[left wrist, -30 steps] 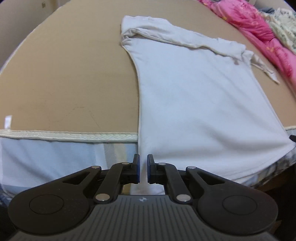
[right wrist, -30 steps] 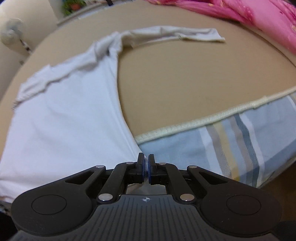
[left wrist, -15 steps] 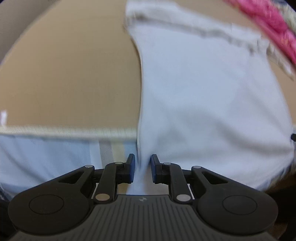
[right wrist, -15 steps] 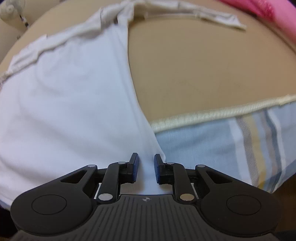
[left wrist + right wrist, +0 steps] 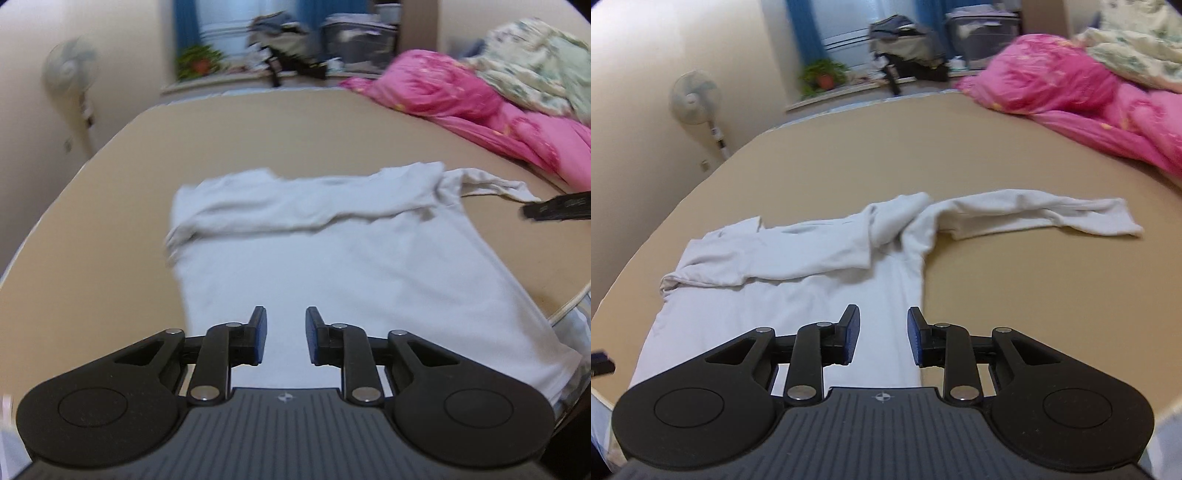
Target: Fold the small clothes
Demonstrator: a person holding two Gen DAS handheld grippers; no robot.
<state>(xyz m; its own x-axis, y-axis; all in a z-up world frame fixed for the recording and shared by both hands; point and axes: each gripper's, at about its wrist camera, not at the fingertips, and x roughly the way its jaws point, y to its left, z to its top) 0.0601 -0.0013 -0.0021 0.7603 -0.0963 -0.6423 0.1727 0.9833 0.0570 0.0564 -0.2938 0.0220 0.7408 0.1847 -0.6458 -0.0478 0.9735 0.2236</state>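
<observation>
White shirt under both spread jaws; only right wrist view shows its outstretched sleeve.

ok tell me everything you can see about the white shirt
The white shirt is a long-sleeved top of soft knit-looking cloth, lying flat on the tan bed surface. One sleeve stretches out to the right; the other is folded across the chest. The upper part is rumpled, the body smooth. Neither open gripper holds it.

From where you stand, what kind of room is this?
Most likely a bedroom: a white shirt lies spread on a bed, a pink quilt is bunched at the far side, and a standing fan is by the wall.
</observation>
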